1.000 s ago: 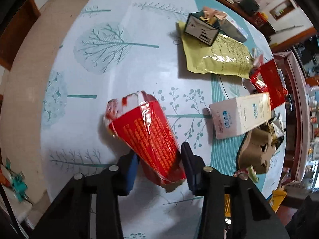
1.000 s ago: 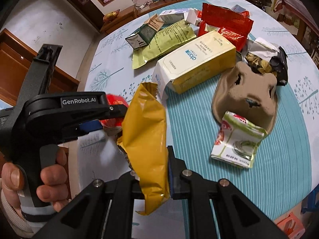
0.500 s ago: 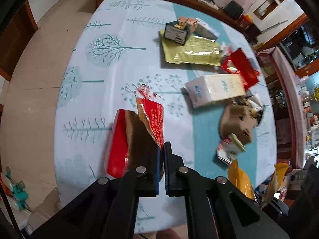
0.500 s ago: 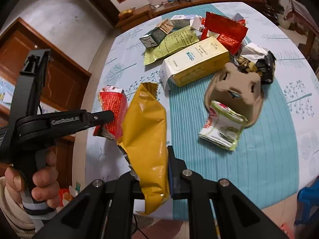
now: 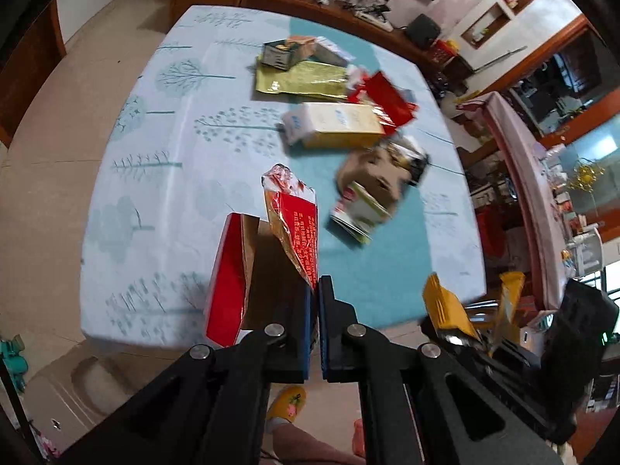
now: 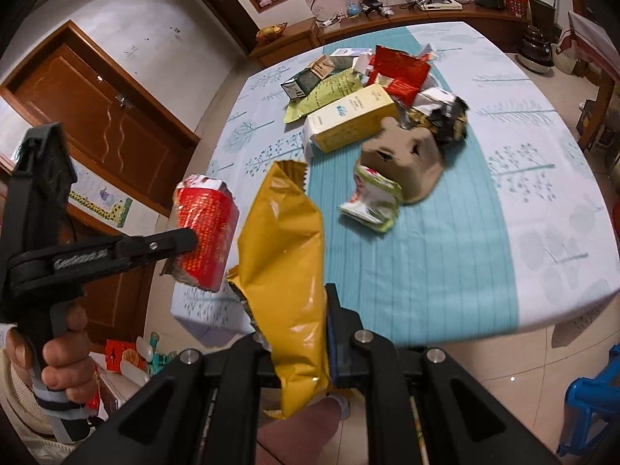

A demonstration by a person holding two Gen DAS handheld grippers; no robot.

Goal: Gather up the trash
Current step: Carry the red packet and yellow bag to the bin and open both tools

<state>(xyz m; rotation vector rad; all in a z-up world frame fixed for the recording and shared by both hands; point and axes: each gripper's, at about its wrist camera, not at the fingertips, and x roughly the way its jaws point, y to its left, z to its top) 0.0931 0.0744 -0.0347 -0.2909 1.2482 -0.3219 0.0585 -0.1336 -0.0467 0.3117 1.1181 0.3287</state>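
Left wrist view: the left gripper (image 5: 314,298) sits at the lower centre of the frame, its jaws pressed together on a red foil wrapper (image 5: 294,224) that stands up from the fingertips, with a flattened red-and-brown carton (image 5: 236,275) just to its left; whether the carton is also caught in the jaws I cannot tell. Both are lifted clear of the table (image 5: 155,178), near its close edge. In the upper middle of the frame the rest of the litter lies on the cloth: a green-gold pouch (image 5: 302,79), a cream box (image 5: 337,124), a red packet (image 5: 387,97), a moulded pulp tray (image 5: 372,178) and a crumpled green-white wrapper (image 5: 356,213) touching the tray. At lower right, the yellow bag (image 5: 445,306) held by the other tool shows.

Right wrist view: the right gripper (image 6: 294,329) at the lower centre pinches the yellow bag (image 6: 286,271) near its bottom, the bag standing tall above the jaws. At the left of the frame the left gripper (image 6: 186,240), held in the person's hand (image 6: 58,360), carries the red foil wrapper (image 6: 205,228). The pile of trash fills the upper centre and right.

As I judge it, two or three pieces are picked up and in transit; no bin shows in either view, so nothing is visibly deposited. At least six items remain on the table, so most of the collecting is left.
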